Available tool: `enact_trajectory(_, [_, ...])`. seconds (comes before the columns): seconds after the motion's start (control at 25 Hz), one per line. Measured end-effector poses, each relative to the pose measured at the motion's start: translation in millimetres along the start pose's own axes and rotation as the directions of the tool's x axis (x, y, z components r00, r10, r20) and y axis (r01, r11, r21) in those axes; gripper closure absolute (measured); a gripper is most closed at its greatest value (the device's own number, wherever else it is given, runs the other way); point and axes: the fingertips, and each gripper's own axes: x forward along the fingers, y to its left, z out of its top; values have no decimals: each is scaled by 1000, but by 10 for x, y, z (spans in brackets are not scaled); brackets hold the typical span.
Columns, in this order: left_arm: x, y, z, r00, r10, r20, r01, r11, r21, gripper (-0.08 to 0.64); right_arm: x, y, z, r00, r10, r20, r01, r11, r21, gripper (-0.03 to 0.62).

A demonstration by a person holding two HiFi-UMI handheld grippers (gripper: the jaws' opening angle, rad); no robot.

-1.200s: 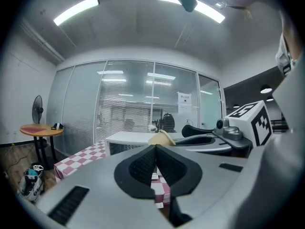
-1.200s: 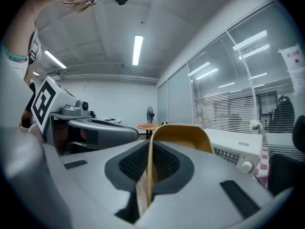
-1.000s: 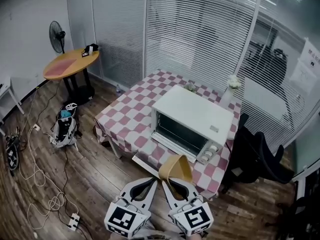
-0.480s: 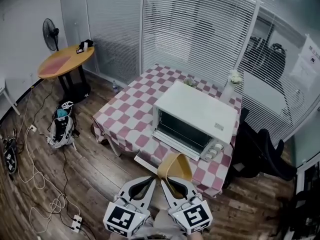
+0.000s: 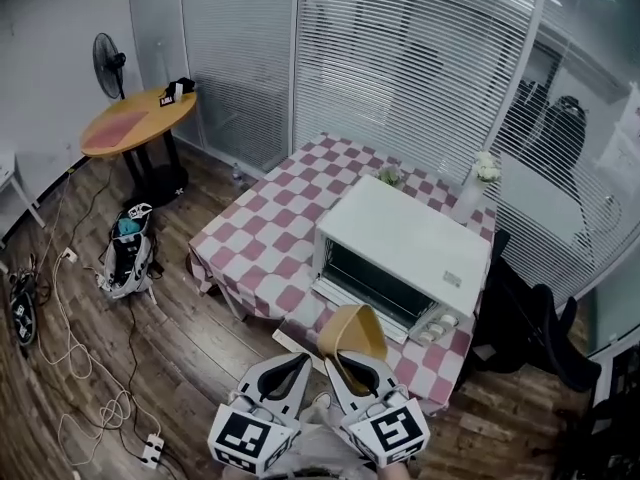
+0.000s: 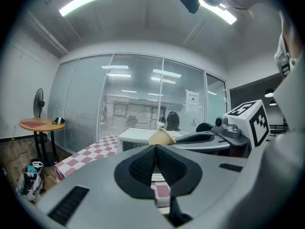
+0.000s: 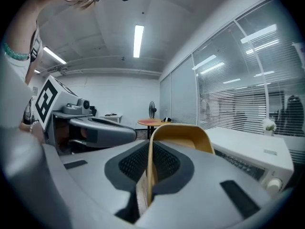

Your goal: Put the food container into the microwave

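A white microwave (image 5: 410, 238) stands on a pink-checked table (image 5: 260, 248), its door (image 5: 360, 308) folded down toward me. My right gripper (image 5: 345, 361) is shut on the rim of a tan food container (image 5: 355, 330), held up just short of the table's near edge. The right gripper view shows the container's wall (image 7: 183, 135) pinched between the pads, with the microwave (image 7: 252, 151) ahead on the right. My left gripper (image 5: 298, 363) hangs beside it with nothing in it. Its pads meet in the left gripper view, at the left gripper (image 6: 156, 149).
A round orange table (image 5: 135, 123) and a fan (image 5: 108, 63) stand far left. A backpack (image 5: 128, 253), cables and a power strip (image 5: 150, 443) lie on the wood floor. A black chair with a coat (image 5: 520, 308) sits right of the table. Glass walls with blinds close the back.
Both grippers have moved forward toward the table with the container, so the microwave now sits closer. The grip on the container is the same.
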Motion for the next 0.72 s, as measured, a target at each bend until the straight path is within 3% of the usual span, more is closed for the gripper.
enact_trajectory(0.28, [263,478,106,1000,17,0,-17,999,28,546,520,-73,135,999,43,21,-43,999,-8,583])
enact_trajectory(0.72, [1059,654,114,997,-25,-73,28,998,49,546,630,-654,-7,1000,16,5,-17,998,56,583])
